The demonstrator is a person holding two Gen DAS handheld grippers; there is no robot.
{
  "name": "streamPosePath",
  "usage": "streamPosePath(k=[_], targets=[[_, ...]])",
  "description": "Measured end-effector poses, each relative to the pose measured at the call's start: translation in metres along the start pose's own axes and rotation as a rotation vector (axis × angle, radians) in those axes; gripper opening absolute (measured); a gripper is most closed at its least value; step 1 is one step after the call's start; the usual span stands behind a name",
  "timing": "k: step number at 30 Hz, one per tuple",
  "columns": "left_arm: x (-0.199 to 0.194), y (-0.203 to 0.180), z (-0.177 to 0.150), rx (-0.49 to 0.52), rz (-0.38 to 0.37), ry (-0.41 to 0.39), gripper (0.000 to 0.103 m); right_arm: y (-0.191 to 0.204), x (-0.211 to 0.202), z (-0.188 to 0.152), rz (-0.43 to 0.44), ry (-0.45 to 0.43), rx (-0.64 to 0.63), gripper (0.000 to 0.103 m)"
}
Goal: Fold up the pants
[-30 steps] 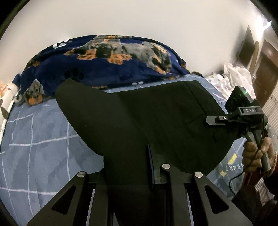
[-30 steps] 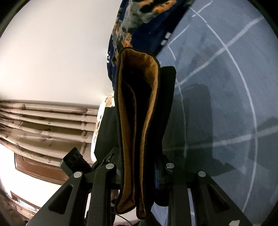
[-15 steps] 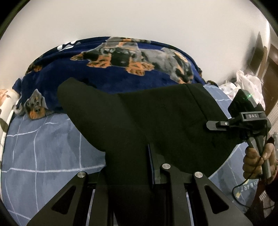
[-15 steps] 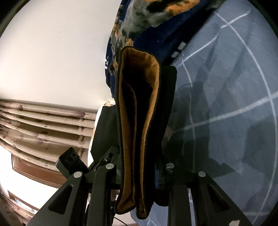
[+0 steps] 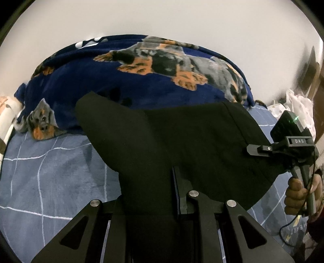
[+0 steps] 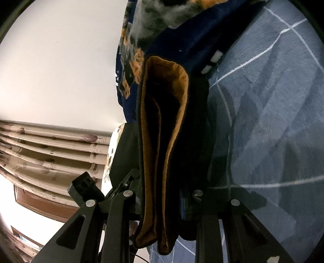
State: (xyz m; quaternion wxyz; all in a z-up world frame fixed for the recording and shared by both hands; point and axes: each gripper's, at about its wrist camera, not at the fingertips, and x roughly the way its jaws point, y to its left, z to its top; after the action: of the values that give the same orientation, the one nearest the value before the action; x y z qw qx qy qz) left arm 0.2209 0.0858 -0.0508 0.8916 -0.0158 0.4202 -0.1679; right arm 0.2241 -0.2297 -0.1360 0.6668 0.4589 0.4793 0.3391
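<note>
Room: bedroom interior, artificial light.
Wall: plain white painted wall [image 5: 162,18], unmarked, behind the bed.
Bed: covered by a grey-blue plush sheet with thin white grid lines [image 5: 50,172].
Bedding: navy fleece blanket printed with grey-and-tan dogs [image 5: 141,66], heaped along the wall side of the bed.
Far right: white spotted cloth pile [image 5: 297,105]; dark brown wooden door [image 5: 316,74].
Other view: beige ribbed moulding [image 6: 50,149] below the wall, brown wooden trim [image 6: 40,204] beneath it.

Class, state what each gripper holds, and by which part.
Both grip the black pants: left gripper on one edge, right gripper on the brown-lined opening end.
</note>
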Motion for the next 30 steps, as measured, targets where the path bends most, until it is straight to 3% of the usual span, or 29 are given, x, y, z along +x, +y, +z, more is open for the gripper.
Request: streamPosePath(k=[13, 18, 26, 30], targets=[[0.014, 0.028, -0.027, -0.124, -0.009, -0.006, 0.02, -0.019, 0.001, 0.0, -0.053, -0.007, 0.003, 0.023], [0.021, 0.033, -0.037, -0.124, 0.008, -0.016, 0.026, -0.013, 0.007, 0.003, -0.164, -0.01, -0.081, 0.023], [0.027, 0.045, -0.049, -0.177, 0.029, -0.049, 0.046, 0.007, 0.017, -0.004, -0.356, -0.059, -0.259, 0.026], [0.027, 0.042, -0.049, -0.167, 0.062, -0.051, 0.048, 0.022, 0.025, -0.012, -0.456, -0.102, -0.359, 0.028]])
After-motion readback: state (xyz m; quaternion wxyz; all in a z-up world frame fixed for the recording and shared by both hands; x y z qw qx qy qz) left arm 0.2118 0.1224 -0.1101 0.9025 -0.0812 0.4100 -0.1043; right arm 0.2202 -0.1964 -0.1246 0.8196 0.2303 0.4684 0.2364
